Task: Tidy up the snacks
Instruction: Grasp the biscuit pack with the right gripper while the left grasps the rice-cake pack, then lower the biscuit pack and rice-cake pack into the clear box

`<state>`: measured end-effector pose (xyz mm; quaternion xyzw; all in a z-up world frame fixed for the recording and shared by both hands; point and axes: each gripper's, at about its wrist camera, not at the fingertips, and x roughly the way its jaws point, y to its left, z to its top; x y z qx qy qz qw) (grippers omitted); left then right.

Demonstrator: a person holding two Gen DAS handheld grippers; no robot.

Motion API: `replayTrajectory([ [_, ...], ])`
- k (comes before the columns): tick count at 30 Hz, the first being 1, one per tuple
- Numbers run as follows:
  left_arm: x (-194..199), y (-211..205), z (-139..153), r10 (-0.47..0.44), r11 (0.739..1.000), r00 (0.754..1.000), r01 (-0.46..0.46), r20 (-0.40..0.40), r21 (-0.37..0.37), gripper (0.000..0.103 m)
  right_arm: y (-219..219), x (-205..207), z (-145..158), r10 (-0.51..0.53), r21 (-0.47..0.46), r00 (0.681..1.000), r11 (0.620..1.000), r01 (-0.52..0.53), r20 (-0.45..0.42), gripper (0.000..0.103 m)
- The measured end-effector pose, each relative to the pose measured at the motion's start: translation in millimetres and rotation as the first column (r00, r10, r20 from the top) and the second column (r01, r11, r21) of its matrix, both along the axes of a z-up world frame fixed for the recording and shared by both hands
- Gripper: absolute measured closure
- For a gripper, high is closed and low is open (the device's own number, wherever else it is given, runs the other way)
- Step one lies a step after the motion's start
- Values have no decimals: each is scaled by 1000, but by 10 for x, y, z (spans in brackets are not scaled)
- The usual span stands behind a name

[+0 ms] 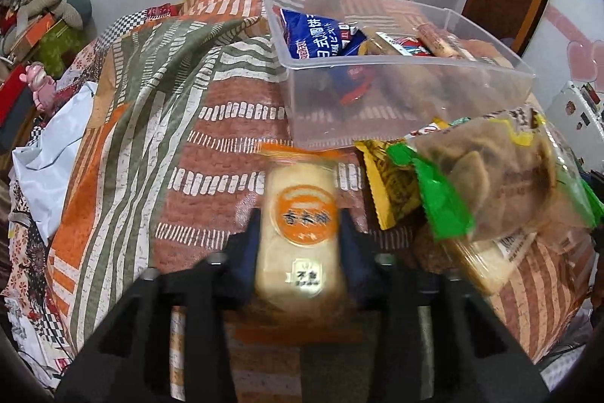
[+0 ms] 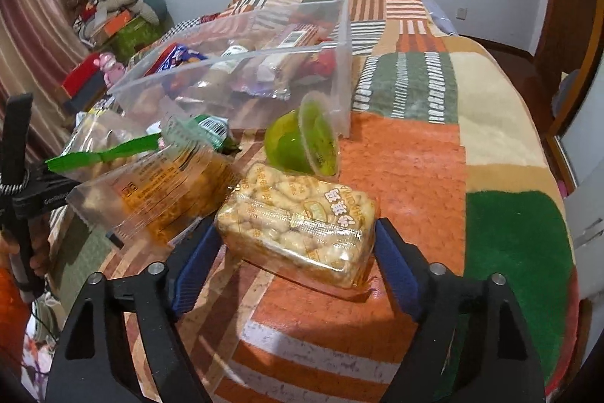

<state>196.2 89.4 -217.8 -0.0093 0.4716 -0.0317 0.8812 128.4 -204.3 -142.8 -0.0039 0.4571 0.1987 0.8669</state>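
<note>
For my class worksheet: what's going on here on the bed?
A person with a gripper in each hand is sorting snacks. The left gripper is shut on a rice cracker pack. The right gripper, jaws open, straddles a biscuit pack. A clear bin already holds several snacks.

Black angular grippers with blue-padded jaws and silver screws.

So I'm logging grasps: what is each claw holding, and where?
Left claw pinches the orange-label rice cracker pack by its long sides. Right claw brackets the biscuit pack; contact unclear.
</note>
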Motion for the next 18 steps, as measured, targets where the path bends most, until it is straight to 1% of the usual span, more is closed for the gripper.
replayTrajectory([
  [4, -73, 13, 23, 14, 1000, 1000, -14, 9, 3, 69, -47, -33, 15, -9, 16, 1000, 1000, 9, 4, 26],
  [8, -151, 31, 93, 32, 999, 999, -32, 27, 4, 69, -76, -63, 61, -12, 5, 1000, 1000, 12, 22, 27],
  [11, -202, 50, 197, 42, 999, 998, -43, 55, 8, 69, -97, -63, 127, -24, -5, 999, 1000, 24, 46, 27],
  [18, -225, 90, 534, 52, 999, 990, -52, 132, -7, 69, -151, -22, 350, -41, 10, 994, 999, 40, 101, 27],
])
